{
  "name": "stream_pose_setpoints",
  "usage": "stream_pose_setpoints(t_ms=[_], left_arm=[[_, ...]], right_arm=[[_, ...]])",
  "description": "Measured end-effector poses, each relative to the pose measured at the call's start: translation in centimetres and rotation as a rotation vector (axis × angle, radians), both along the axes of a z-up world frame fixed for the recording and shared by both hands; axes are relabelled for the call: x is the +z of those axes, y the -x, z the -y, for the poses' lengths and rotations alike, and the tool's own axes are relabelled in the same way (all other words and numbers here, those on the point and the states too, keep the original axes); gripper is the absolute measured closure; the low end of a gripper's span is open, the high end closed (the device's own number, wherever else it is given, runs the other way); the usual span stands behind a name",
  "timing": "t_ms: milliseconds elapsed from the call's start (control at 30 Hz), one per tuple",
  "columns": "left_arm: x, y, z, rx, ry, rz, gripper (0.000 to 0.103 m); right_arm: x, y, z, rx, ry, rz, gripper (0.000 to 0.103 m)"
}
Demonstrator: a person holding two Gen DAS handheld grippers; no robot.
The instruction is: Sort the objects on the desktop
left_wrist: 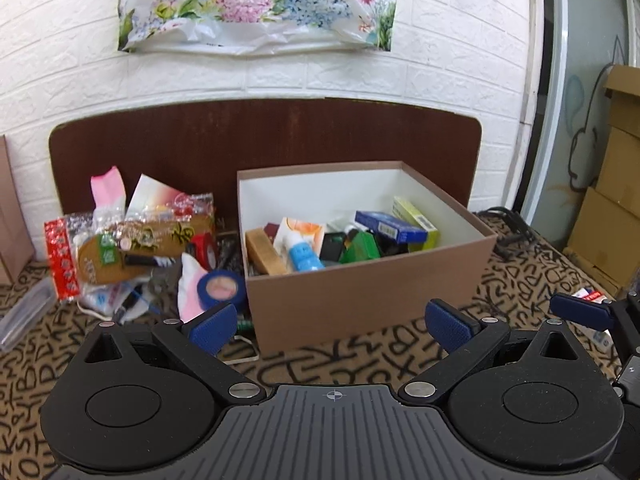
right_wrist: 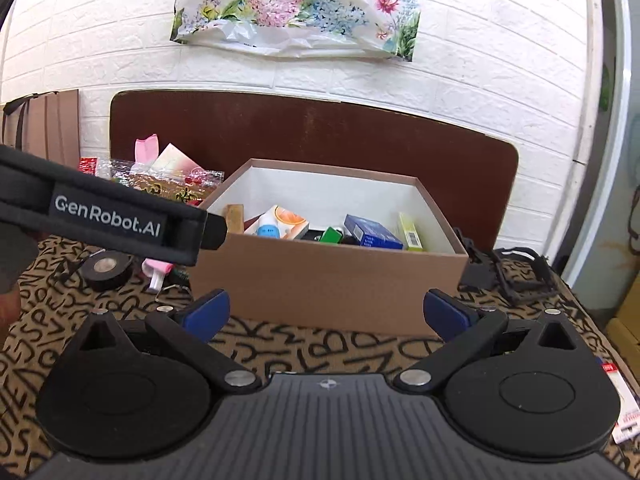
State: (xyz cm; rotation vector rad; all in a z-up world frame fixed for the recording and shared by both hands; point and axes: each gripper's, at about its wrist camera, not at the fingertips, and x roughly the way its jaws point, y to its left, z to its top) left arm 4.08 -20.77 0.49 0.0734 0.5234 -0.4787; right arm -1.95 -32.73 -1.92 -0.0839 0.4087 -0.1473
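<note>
While both hover: left tool and right tool released, grasping nothing.
Box: mid-worktop, part filled.
Clutter: beside its left wall.

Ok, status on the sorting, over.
Left gripper open, right gripper open, both empty. Brown box part filled. Clutter pile left of box, unsorted.

Low wrist views; shared box

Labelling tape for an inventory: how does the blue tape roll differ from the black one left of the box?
The blue tape roll is blue and stands tilted on edge, its face toward the left wrist camera, against the box corner. The black tape roll is black and lies flat, apart from the box. Both sit on the letter-print cloth.
</note>
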Motion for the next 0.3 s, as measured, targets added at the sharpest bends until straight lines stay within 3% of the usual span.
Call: stream_pose_setpoints(t_ms=[300], left_arm=[[0.1,1.9,0.2,-0.036,-0.005,-0.013,0.000]], right_arm=[[-0.7,1.6,-0.2,-0.010,-0.044,-0.015,0.000]])
